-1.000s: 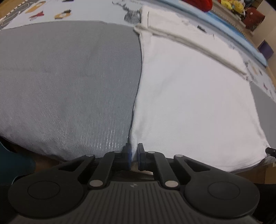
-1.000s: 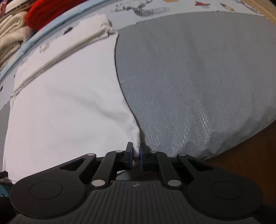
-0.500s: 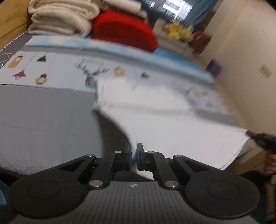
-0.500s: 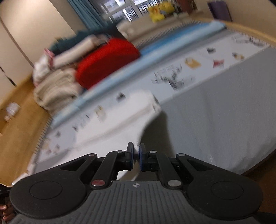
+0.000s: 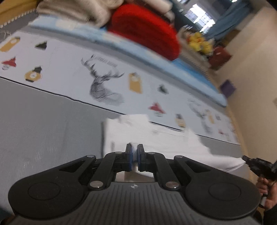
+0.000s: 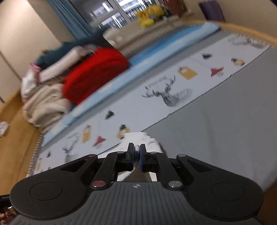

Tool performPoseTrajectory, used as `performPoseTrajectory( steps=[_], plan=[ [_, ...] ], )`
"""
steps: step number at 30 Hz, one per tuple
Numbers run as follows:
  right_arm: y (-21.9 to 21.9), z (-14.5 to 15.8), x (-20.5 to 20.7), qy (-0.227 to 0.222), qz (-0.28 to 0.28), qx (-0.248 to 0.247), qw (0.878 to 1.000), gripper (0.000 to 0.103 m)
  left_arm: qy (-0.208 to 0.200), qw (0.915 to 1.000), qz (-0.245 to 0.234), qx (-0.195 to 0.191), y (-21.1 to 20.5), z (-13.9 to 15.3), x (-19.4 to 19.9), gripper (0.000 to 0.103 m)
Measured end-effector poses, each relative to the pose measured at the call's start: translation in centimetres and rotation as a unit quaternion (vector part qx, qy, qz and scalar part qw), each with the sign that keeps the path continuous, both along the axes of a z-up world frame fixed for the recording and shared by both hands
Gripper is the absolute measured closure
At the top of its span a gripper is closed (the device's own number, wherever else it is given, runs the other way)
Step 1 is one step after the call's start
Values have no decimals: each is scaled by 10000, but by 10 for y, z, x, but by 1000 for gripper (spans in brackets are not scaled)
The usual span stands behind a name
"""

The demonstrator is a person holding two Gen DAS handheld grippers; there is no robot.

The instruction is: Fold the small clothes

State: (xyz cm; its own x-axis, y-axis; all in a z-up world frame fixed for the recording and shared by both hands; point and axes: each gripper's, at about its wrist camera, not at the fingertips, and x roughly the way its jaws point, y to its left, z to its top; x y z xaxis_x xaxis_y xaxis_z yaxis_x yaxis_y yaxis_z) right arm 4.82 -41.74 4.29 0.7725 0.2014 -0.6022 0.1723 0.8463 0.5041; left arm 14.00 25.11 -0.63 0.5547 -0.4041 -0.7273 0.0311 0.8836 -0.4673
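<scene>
A white garment (image 5: 155, 138) is lifted off the grey mat (image 5: 43, 121), stretched between both grippers. My left gripper (image 5: 134, 150) is shut on one near corner of it, white cloth showing between the blue pads. In the left wrist view the right gripper (image 5: 249, 160) holds the other corner at the far right edge. In the right wrist view my right gripper (image 6: 136, 150) is shut on the white garment (image 6: 138, 138), which bunches up just beyond the fingers. Both views are blurred by motion.
A printed play mat (image 5: 103, 77) with a deer drawing lies beyond the grey mat (image 6: 225, 121). A red cushion (image 5: 143, 29), folded beige blankets (image 6: 45, 103) and yellow toys (image 6: 148, 12) sit at the back. A hand (image 5: 266, 193) shows at the right edge.
Both grippers have risen and tilted up, carrying the garment's near edge off the grey mat and away from me. The flat white cloth is now lifted and bunched, and the room's back has come into view.
</scene>
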Motion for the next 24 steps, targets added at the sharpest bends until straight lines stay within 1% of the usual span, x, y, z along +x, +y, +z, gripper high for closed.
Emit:
performPoseTrajectory(
  steps=[2, 3, 5, 6, 7, 8, 9, 10, 11, 13, 14, 15, 16, 17, 18, 19, 21, 24],
  plan=[
    [2, -21, 37, 272, -73, -168, 9995, 97, 165, 9998, 24, 116, -1, -27, 38, 97],
    [3, -34, 59, 427, -63, -245, 9988, 97, 219, 9996, 85, 126, 1, -37, 48, 97],
    [7, -56, 82, 639, 33, -243, 9977, 97, 295, 9995, 119, -50, 3, -60, 60, 96],
    [8, -69, 92, 756, -48, -248, 9968, 96, 346, 9993, 154, -58, 5, -67, 62, 95],
    [8, -78, 97, 836, -136, -239, 9961, 94, 404, 9987, 321, 54, 8, -68, 64, 95],
    [8, -86, 100, 920, -204, -217, 9953, 93, 285, 9985, 461, 105, 12, -64, 64, 93],
    [6, -92, 105, 1094, -308, -233, 9932, 92, 167, 9986, 481, 105, 14, -60, 62, 88],
    [3, -92, 107, 1082, -389, -242, 9931, 92, 96, 9989, 441, 125, 15, -57, 61, 78],
    [2, -91, 108, 1010, -423, -261, 9936, 92, 85, 9991, 361, 198, 15, -56, 61, 74],
    [-1, -89, 111, 979, -304, -357, 9941, 92, 239, 9992, 114, 303, 11, -59, 58, 73],
    [-2, -88, 110, 965, -285, -428, 9940, 92, 346, 9988, -71, 346, 8, -62, 57, 69],
    [-3, -86, 107, 950, -270, -477, 9940, 92, 399, 9980, -234, 428, 5, -64, 55, 66],
    [-5, -85, 103, 921, -194, -458, 9945, 92, 392, 9966, -402, 602, -1, -67, 52, 62],
    [-5, -86, 99, 896, -58, -425, 9951, 90, 356, 9949, -524, 787, -6, -69, 48, 61],
    [-4, -87, 96, 900, 75, -427, 9950, 84, 355, 9938, -589, 878, -11, -74, 46, 61],
    [-2, -90, 93, 960, 234, -478, 9940, 81, 425, 9926, -660, 925, -14, -79, 43, 61],
    [3, -97, 89, 1131, 540, -623, 9902, 81, 495, 9909, -697, 1036, -20, -86, 44, 61],
    [16, -105, 85, 1220, 972, -865, 9840, 81, 435, 9898, -670, 1180, -29, -91, 50, 60]
  ],
)
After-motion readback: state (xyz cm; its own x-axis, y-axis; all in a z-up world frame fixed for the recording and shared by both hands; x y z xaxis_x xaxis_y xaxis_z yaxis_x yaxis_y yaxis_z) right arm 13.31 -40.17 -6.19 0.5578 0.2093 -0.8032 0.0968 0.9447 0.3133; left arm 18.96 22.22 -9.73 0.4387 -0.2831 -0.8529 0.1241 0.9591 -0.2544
